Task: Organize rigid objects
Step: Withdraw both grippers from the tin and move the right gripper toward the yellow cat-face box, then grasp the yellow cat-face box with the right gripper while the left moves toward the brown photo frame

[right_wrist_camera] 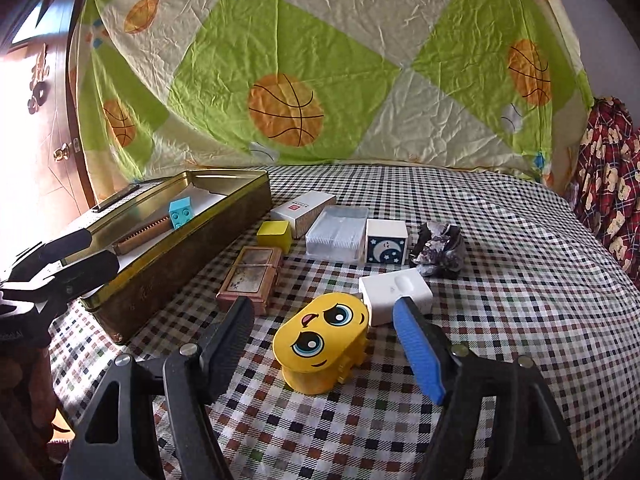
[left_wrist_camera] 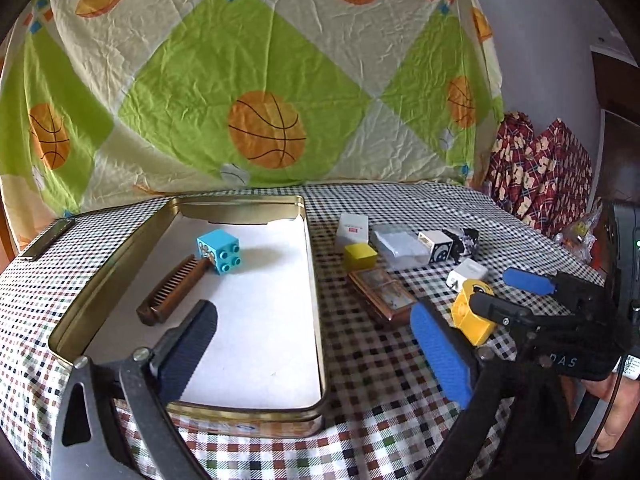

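Note:
A gold tin (left_wrist_camera: pixel 316 300) lined with white paper holds a blue toy brick (left_wrist_camera: pixel 219 250) and a brown comb (left_wrist_camera: pixel 172 292). My left gripper (left_wrist_camera: pixel 316 344) hangs open over the tin's near end with nothing between its fingers. It also shows at the left edge of the right wrist view as the left gripper (right_wrist_camera: pixel 104 250). A yellow toy with a cartoon face (right_wrist_camera: pixel 324 336) stands on the checked cloth. My right gripper (right_wrist_camera: pixel 324 344) is open around it, a gap showing on each side. From the left wrist, the right gripper (left_wrist_camera: pixel 500 292) straddles the yellow toy (left_wrist_camera: pixel 472 316).
Right of the tin (right_wrist_camera: pixel 180 256) lie a yellow cube (right_wrist_camera: pixel 274 234), a brown card box (right_wrist_camera: pixel 250 276), a white box with a red label (right_wrist_camera: pixel 304 210), a clear plastic box (right_wrist_camera: pixel 338 234), a moon-print cube (right_wrist_camera: pixel 386 246), a purple rock (right_wrist_camera: pixel 440 250) and a white charger (right_wrist_camera: pixel 394 296). A sheet hangs behind.

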The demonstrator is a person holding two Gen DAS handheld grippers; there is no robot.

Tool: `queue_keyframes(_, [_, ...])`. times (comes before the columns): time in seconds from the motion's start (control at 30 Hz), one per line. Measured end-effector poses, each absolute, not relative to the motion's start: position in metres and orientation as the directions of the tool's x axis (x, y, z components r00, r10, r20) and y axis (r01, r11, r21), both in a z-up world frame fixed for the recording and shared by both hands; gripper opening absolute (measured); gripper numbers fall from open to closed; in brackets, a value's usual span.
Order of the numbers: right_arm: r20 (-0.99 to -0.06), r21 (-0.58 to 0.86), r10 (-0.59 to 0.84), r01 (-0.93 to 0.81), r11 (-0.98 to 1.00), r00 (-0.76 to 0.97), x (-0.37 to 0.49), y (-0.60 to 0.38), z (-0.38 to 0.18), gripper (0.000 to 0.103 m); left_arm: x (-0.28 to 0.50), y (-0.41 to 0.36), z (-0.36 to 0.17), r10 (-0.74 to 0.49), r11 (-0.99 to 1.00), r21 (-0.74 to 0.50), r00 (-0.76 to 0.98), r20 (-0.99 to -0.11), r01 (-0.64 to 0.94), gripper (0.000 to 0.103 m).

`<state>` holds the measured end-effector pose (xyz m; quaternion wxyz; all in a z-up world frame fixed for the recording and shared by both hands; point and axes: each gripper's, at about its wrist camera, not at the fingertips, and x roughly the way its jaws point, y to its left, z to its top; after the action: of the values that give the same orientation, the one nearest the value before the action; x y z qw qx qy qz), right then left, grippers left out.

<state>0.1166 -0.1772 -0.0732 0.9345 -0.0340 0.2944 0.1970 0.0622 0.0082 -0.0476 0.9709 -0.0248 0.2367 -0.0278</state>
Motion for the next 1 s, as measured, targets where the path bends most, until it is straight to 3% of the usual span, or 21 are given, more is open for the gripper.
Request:
queue_keyframes(0.37, [-0.7, 0.057, 0.335, -0.419, 0.906, 0.631, 0.14, -0.163, -0.086, 0.074, 0.063, -0.008, -0.05, -0.091, 0.996, -0.029, 0.875, -0.476, 0.088, 0.1])
queue_keyframes(0.43, [-0.712, 0.055, 0.342, -0.438, 0.898, 0.613, 0.14, -0.161, -0.089, 0.054, 0.064, -0.011, -0.05, -0.096, 0.995, -0.024, 0.874, -0.477, 0.096, 0.1])
queue_keyframes(0.57, [-0.689, 0.056, 0.363, -0.453, 0.89, 0.627, 0.133, -0.163, -0.086, 0.054, 0.065, -0.019, -0.049, -0.116, 0.992, -0.016, 0.871, -0.477, 0.123, 0.1])
queue_keyframes(0.7, [-0.633, 0.032, 0.336, -0.41, 0.911, 0.698, 0.126, -0.175, -0.075, 0.053, 0.069, -0.03, -0.05, -0.141, 0.988, -0.011, 0.857, -0.495, 0.156, 0.09])
queue_keyframes(0.87, [-0.594, 0.023, 0.297, -0.353, 0.935, 0.748, 0.136, -0.193, -0.065, 0.054, 0.08, -0.048, -0.048, -0.173, 0.981, -0.015, 0.839, -0.516, 0.193, 0.089])
queue_keyframes(1.0, [-0.602, 0.08, 0.308, -0.329, 0.941, 0.736, 0.147, -0.207, -0.071, 0.054, 0.097, -0.063, -0.05, -0.212, 0.971, -0.034, 0.793, -0.571, 0.235, 0.076])
